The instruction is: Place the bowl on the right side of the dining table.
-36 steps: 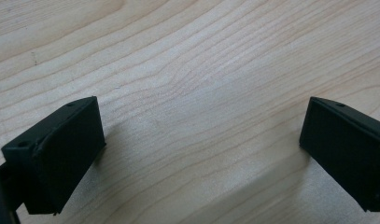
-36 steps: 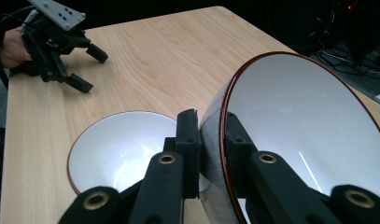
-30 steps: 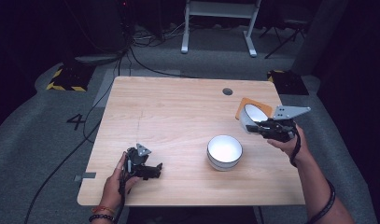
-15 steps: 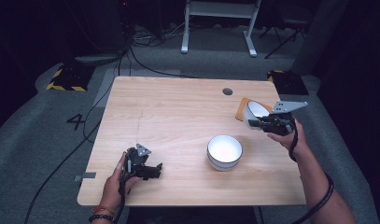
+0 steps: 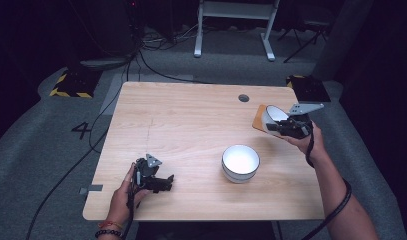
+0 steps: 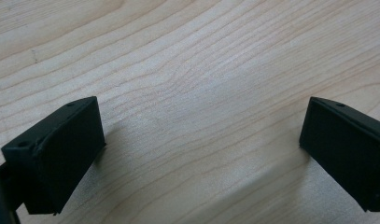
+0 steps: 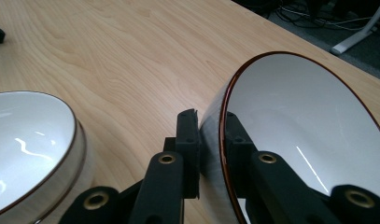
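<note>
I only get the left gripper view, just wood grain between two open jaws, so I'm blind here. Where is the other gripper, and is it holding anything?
Observer: The right gripper is at the table's far right, clamped on the rim of a tilted white bowl.
Operator: Anything under that bowl?
Observer: An orange-brown mat lies beneath and behind it.
Operator: Other dishes about?
Observer: A second white bowl stands upright near the table's middle, right of your left gripper.
</note>
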A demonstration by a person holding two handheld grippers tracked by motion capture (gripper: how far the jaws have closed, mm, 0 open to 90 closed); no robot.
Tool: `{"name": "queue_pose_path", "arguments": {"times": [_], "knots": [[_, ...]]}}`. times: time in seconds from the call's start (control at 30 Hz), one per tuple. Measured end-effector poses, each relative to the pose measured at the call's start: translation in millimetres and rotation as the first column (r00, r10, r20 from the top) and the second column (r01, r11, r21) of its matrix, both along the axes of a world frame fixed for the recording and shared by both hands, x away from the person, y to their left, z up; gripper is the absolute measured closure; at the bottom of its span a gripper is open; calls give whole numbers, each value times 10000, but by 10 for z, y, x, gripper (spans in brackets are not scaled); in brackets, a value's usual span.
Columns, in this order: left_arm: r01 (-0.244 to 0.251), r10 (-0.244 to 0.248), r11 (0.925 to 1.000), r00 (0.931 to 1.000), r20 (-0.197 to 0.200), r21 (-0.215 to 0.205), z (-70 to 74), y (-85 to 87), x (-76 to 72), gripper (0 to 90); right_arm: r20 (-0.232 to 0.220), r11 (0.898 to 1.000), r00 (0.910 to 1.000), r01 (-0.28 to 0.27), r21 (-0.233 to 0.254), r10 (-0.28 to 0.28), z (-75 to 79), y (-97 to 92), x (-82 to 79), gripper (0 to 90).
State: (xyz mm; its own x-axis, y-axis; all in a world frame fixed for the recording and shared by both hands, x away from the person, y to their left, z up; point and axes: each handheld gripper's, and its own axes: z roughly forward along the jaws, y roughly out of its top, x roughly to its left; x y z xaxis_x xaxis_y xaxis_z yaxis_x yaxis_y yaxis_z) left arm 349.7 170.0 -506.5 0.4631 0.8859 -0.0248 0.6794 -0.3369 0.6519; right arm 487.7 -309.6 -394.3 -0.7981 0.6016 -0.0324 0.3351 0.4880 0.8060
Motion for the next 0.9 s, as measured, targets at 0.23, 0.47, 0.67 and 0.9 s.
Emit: {"name": "queue_pose_path", "arguments": {"times": [0.23,0.47,0.67,0.9], "knots": [[3,-3,10000,10000,-1,4,0,0,0,1,13,9987,9994,354,-357,-354,-79,-19,119,805],[3,-3,10000,10000,-1,-8,0,0,0,0,-184,9971,9972,727,-221,-731,-151,-58,256,805],[1,-1,10000,10000,2,-7,0,0,0,0,-322,9934,9934,1086,-375,-1099,-205,-87,357,805],[-7,7,10000,10000,-9,27,2,-1,-1,1,-457,9871,9896,1315,-908,-1361,-293,-81,453,805]]}}
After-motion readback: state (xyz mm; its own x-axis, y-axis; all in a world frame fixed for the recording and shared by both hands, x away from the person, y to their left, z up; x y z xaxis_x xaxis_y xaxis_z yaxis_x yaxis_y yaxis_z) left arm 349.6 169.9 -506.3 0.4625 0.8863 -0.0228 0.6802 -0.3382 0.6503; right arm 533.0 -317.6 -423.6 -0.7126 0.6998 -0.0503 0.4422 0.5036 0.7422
